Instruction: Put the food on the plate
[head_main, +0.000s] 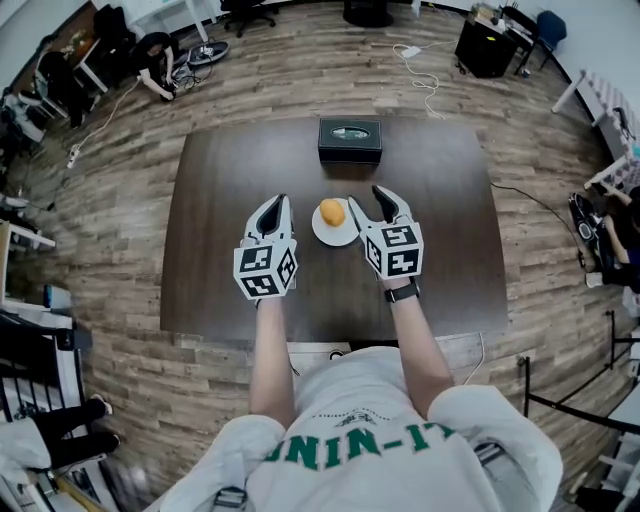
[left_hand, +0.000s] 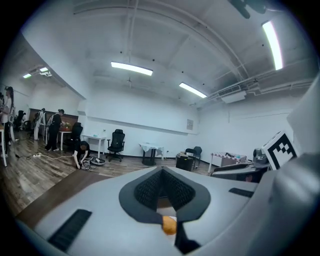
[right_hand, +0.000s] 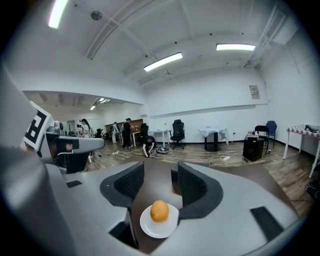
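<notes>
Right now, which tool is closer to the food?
Right. The right tool hangs just right of the food, by the plate's edge; the left tool is farther off to its left.

Head camera overhead, steeply down on worktop (head_main: 220, 180), cameras on left hand-held gripper (head_main: 276, 203) and right hand-held gripper (head_main: 365, 198) near level, facing the far side, all sharing food (head_main: 332, 212)

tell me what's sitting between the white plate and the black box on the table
Nothing: in the head view only bare dark table separates the plate from the black box.
</notes>
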